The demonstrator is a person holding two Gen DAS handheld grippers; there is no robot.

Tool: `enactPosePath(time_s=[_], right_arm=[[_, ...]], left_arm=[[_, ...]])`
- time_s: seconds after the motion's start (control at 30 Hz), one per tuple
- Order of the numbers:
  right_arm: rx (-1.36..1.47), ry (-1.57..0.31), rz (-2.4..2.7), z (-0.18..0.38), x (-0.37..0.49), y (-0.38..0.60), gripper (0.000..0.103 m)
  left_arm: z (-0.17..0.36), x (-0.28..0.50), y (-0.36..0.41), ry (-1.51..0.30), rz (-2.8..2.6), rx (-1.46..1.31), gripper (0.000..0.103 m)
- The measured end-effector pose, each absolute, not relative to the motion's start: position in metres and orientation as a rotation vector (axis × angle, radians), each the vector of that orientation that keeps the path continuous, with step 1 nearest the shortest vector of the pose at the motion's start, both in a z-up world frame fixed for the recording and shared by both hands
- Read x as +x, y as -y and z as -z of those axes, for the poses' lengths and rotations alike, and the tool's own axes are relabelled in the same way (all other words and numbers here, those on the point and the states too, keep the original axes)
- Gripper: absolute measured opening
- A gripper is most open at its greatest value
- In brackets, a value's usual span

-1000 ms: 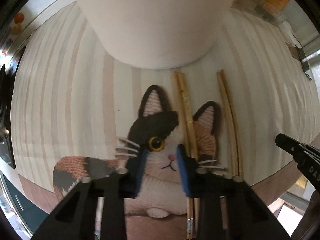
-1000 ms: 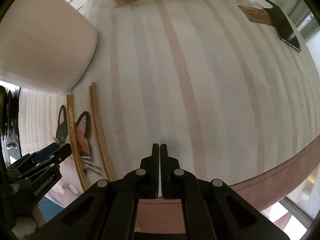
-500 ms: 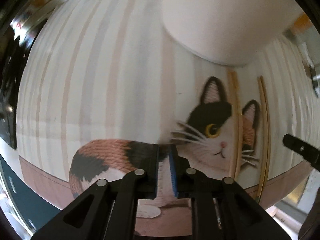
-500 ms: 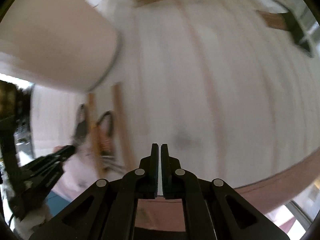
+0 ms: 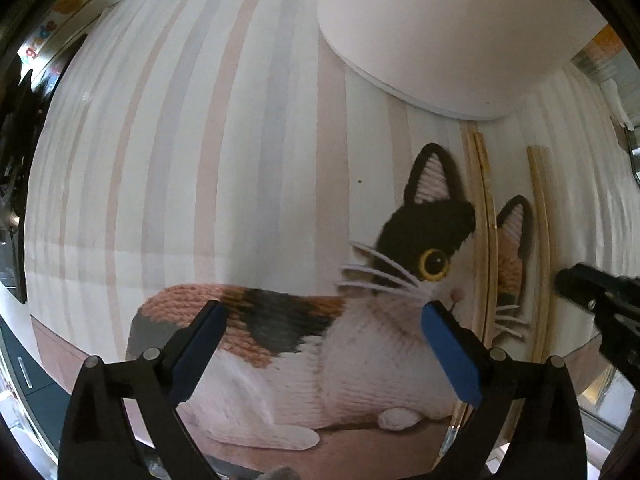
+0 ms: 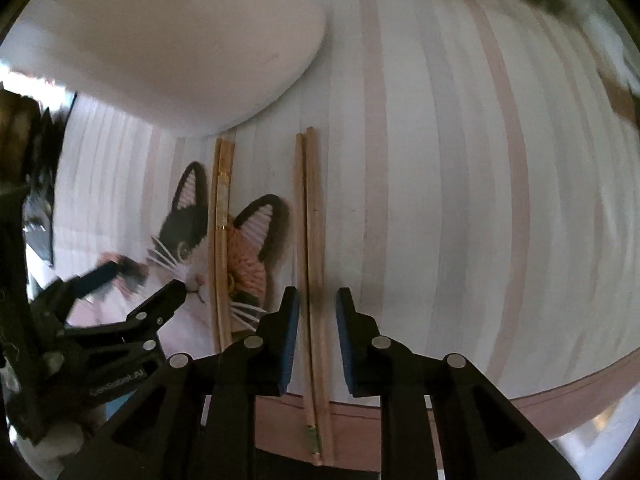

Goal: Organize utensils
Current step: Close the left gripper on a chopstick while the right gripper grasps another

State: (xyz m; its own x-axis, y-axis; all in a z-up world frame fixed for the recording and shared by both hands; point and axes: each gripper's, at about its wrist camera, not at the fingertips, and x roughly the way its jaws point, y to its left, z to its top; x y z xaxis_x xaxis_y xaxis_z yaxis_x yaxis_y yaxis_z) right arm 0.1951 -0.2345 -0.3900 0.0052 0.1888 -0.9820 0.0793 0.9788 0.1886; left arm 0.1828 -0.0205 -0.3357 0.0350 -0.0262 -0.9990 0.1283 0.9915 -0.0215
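Note:
Two pairs of wooden chopsticks lie side by side on a striped placemat (image 6: 460, 200) with a knitted-cat picture (image 5: 320, 340). The left pair (image 6: 222, 240) (image 5: 482, 240) crosses the cat's face. The right pair (image 6: 314, 280) (image 5: 540, 248) lies just past the cat's ear. My right gripper (image 6: 318, 300) (image 5: 580, 288) points down over the right pair; its jaws are opening, with the sticks between the blue pads but not pressed. My left gripper (image 5: 324, 340) (image 6: 142, 280) is wide open over the cat's body, with nothing in it.
A large white bowl (image 5: 440, 20) (image 6: 160, 40) stands just beyond the chopsticks' far ends. Orange packets and clear containers (image 5: 600, 52) sit at the table's far side. The placemat's pink border and the table edge (image 6: 560, 400) run close under the grippers.
My left gripper moved left from the cat's face to its body and opened wide. My right gripper moved left over the right chopstick pair, and its shut jaws have parted.

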Motion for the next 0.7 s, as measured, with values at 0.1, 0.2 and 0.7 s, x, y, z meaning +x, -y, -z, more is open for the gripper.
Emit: enactPosePath(time_s=[0.1,0.2,0.7], right_arm=[[0.053,-1.562,0.038,0.385,0.194,0.232,0.023],[0.128,-1.571,0.075,0.386,0.189,0.252,0.023],[0.113,-1.554,0.104,0.383,0.182,0.252,0.008]], left_arm=[[0.336,0.187,0.011,-1.529,0.117,0.078,0.100],[0.335,0.190,0.005,-1.525,0.115,0.073,0.103],[0.334,0.222,-0.004,-1.449,0.130,0.067,0.103]])
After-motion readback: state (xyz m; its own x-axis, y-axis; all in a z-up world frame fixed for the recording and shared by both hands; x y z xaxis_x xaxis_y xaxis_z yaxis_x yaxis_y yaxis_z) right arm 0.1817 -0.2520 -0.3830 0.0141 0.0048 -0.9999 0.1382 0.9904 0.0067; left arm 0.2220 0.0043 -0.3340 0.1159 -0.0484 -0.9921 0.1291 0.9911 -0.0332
